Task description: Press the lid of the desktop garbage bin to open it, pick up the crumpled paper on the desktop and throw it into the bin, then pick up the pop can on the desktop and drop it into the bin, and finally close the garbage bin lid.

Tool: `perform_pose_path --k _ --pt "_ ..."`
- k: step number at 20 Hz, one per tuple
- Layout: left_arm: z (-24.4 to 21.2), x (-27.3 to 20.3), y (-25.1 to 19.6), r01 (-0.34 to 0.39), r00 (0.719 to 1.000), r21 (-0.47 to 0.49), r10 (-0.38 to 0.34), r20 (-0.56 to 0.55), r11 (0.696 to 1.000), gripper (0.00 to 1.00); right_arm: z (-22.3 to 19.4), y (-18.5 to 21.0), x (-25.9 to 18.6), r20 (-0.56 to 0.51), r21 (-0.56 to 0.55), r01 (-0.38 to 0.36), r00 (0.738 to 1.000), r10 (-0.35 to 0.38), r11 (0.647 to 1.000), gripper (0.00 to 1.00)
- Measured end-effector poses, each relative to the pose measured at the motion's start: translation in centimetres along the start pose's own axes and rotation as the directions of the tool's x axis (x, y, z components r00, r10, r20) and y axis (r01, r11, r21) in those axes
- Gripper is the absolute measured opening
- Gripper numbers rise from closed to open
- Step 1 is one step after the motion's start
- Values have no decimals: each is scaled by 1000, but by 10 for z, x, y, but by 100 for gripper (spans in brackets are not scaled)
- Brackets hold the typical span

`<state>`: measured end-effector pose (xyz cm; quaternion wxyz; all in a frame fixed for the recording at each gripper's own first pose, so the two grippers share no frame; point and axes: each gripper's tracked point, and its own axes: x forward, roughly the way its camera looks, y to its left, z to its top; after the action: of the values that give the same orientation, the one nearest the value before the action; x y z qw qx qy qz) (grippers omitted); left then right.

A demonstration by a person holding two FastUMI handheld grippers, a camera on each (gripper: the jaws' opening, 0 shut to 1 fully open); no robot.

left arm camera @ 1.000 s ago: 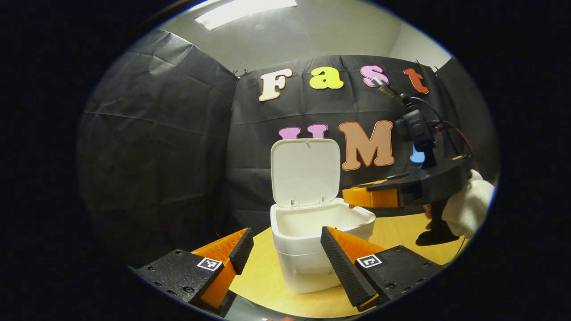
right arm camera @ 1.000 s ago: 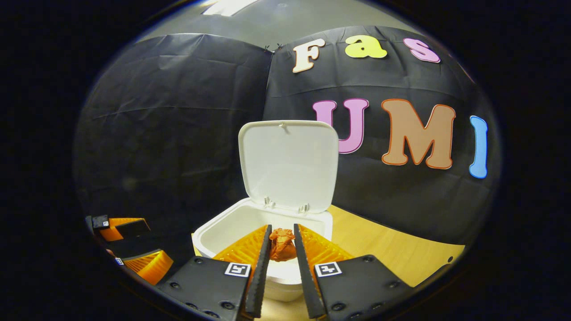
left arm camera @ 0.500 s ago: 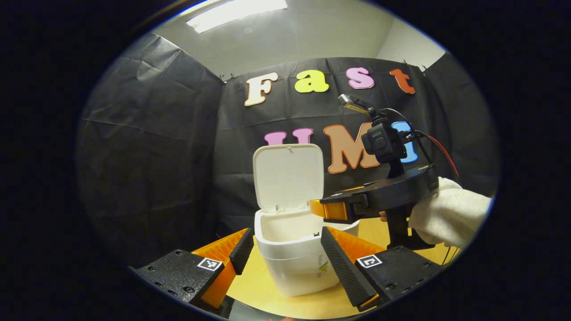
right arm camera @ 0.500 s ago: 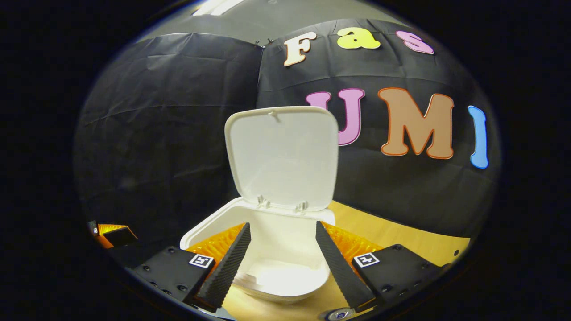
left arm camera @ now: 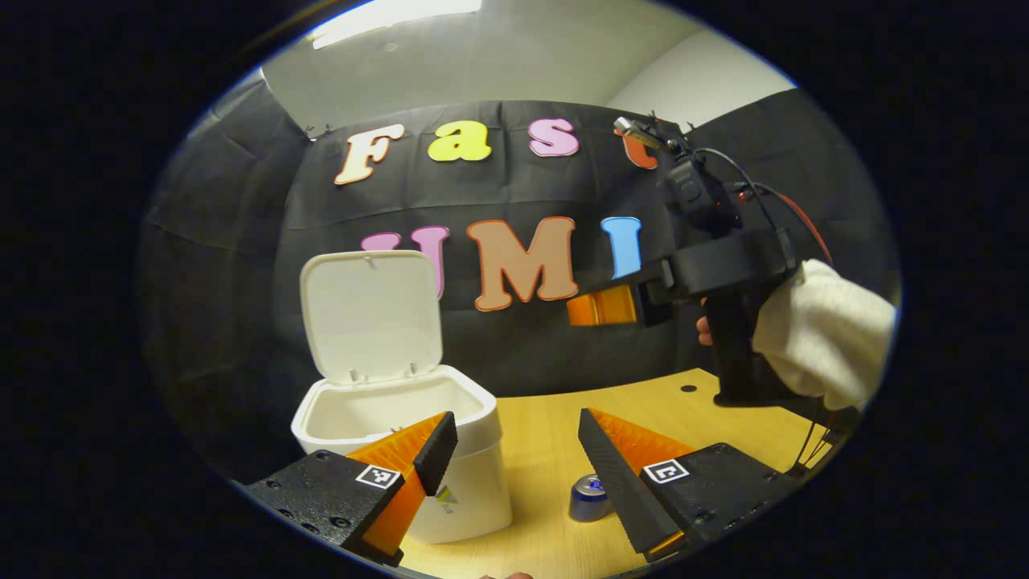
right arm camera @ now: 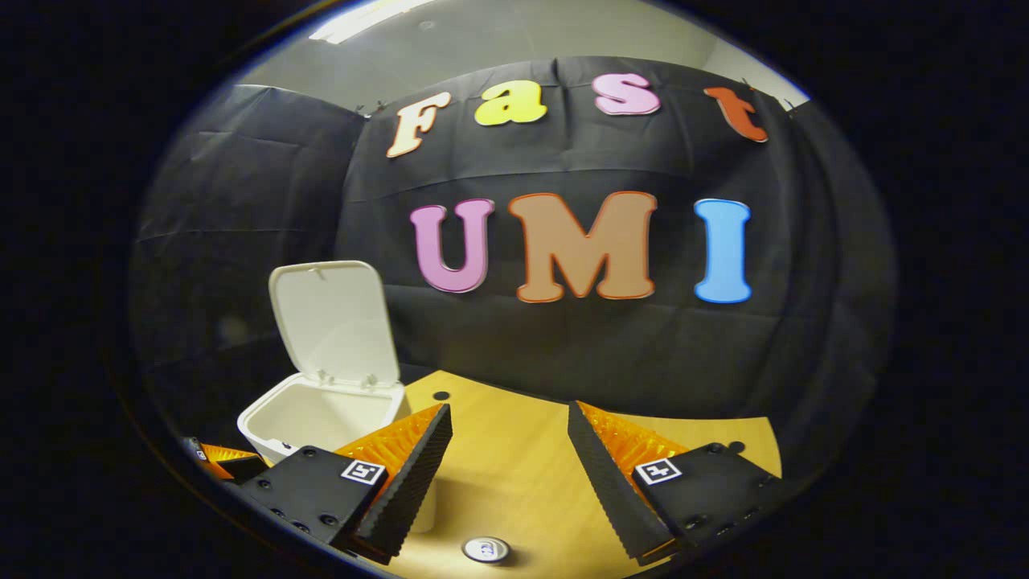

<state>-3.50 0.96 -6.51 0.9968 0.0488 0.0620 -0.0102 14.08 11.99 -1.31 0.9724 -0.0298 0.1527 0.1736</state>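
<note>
Can (right arm camera: 486, 550) upright on desk, just below and ahead of right gripper (right arm camera: 510, 446), fingers spread, empty. Bin (right arm camera: 321, 412) to its left, lid up. Left gripper (left arm camera: 514, 450) spread too. Step: can pickup; next, lower, straddle, pinch.

Plastic, metal, wood and cloth

The bin (left arm camera: 474, 482) and its raised lid (left arm camera: 370, 314) look like smooth white plastic with a soft, low sheen; in the right gripper view the lid (right arm camera: 334, 322) reads the same. The can (left arm camera: 589, 497) is shiny metal, its top (right arm camera: 485, 549) bright and reflective. The table (left arm camera: 547, 418) has a pale wood-grain finish, smooth and slightly glossy. The wall (right arm camera: 563, 346) is matt black cloth, creased. The left gripper (left arm camera: 510, 454) has matt, hard-looking plastic bodies, and its fingers (left arm camera: 623, 490) carry finely ribbed, rough pads; the right gripper (right arm camera: 509, 466) looks alike. A sleeve (left arm camera: 820, 330) is soft, fuzzy knit cloth.
</note>
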Motion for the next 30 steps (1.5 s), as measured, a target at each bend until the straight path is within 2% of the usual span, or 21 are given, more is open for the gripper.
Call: perform_pose_path --k 3,6,10,14,18,20,24,30 --pt "-32 24 -33 105 994 21 -104 -35 994 94 -9 -55 -31 -9 52 128 992 -128 990 97" --pt "-71 49 -57 165 984 19 -164 -71 986 93 -16 -100 -68 -8 102 248 969 -248 963 96" --pt "-128 76 -78 223 962 12 -218 -165 975 94 -19 -146 -116 13 154 377 924 -383 913 96" --pt "-163 91 -82 225 950 -9 -221 -219 974 94 -22 -172 -155 29 194 470 875 -484 861 96" --pt "-194 95 -86 241 936 23 -226 -270 970 94 -34 -190 -173 8 176 546 831 -556 819 96" --pt "-208 95 -87 254 927 37 -232 -294 967 94 -36 -195 -176 -9 184 562 821 -571 806 96" --pt "-234 90 -98 280 900 29 -252 -355 960 90 -35 -193 -177 -5 192 570 815 -580 799 96" --pt "-240 93 -100 270 896 37 -237 -376 962 80 -29 -192 -177 5 153 573 815 -580 805 96"
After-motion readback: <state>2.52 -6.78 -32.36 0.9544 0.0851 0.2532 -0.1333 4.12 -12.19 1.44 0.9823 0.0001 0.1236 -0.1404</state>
